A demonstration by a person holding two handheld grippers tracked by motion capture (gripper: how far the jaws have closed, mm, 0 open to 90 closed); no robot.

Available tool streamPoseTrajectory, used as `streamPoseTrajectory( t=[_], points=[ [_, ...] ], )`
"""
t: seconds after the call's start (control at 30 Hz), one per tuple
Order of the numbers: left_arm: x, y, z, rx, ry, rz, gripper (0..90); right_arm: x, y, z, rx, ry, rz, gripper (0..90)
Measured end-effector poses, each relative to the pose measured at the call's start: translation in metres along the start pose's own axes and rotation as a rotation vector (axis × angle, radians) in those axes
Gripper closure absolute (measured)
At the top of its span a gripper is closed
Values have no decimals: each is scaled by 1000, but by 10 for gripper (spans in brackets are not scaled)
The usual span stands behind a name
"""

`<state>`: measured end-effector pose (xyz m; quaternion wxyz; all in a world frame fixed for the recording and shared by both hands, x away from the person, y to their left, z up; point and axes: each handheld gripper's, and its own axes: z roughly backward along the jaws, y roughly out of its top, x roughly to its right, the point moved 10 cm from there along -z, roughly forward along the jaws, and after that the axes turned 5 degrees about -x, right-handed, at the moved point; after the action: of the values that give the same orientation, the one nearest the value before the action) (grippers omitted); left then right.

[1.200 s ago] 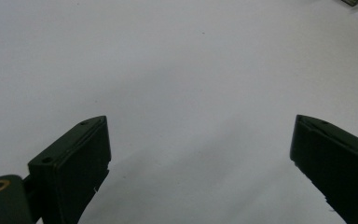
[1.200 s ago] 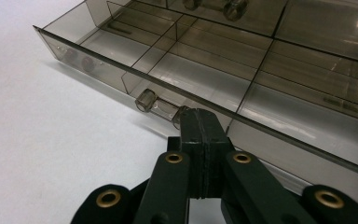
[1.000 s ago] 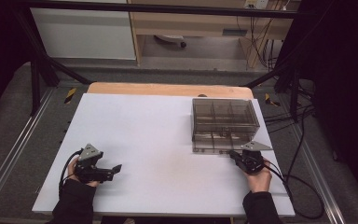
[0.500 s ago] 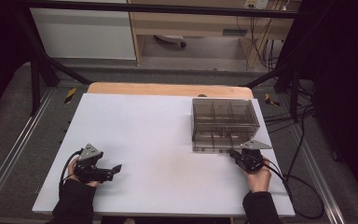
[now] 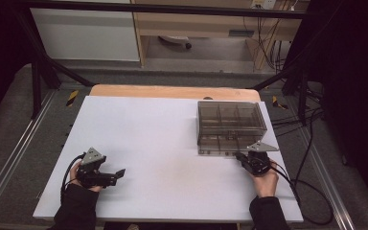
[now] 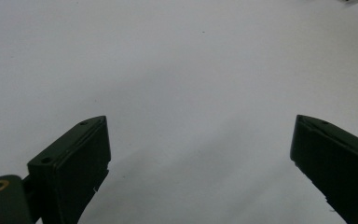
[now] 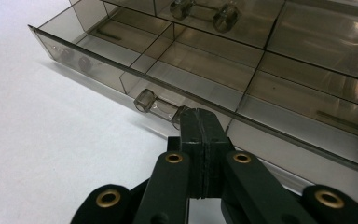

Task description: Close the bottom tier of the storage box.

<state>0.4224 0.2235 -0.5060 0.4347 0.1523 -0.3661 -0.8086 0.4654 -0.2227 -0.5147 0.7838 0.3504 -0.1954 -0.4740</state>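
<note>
The high view is dim around its edges: the floor and frame sink into near black, while the white table point(image 5: 172, 139) is evenly lit from above and looks soft and slightly grainy. In the left gripper view the tabletop fades to grey, with faint, blurred shadows spreading from the near jaws. In the right gripper view the smoky clear drawer box point(image 7: 261, 70) carries pale glare streaks on its panels, and its far knobs are slightly out of focus.
</note>
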Motion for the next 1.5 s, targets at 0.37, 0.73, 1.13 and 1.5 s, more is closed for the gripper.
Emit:
streamPoseTrajectory(
  t=[0.37,0.73,1.13,1.5],
  points=[
    [0,0,0,0,0,-1,47,3,4,-3,3,-4,0,900],
    [0,0,0,-1,-2,-1,47,7,8,-8,3,-9,-4,900],
    [0,0,-1,-3,-1,-1,47,10,12,-12,4,-12,-8,900],
    [0,0,-1,-3,0,-2,47,13,14,-16,-2,-18,-4,900]
  ],
)
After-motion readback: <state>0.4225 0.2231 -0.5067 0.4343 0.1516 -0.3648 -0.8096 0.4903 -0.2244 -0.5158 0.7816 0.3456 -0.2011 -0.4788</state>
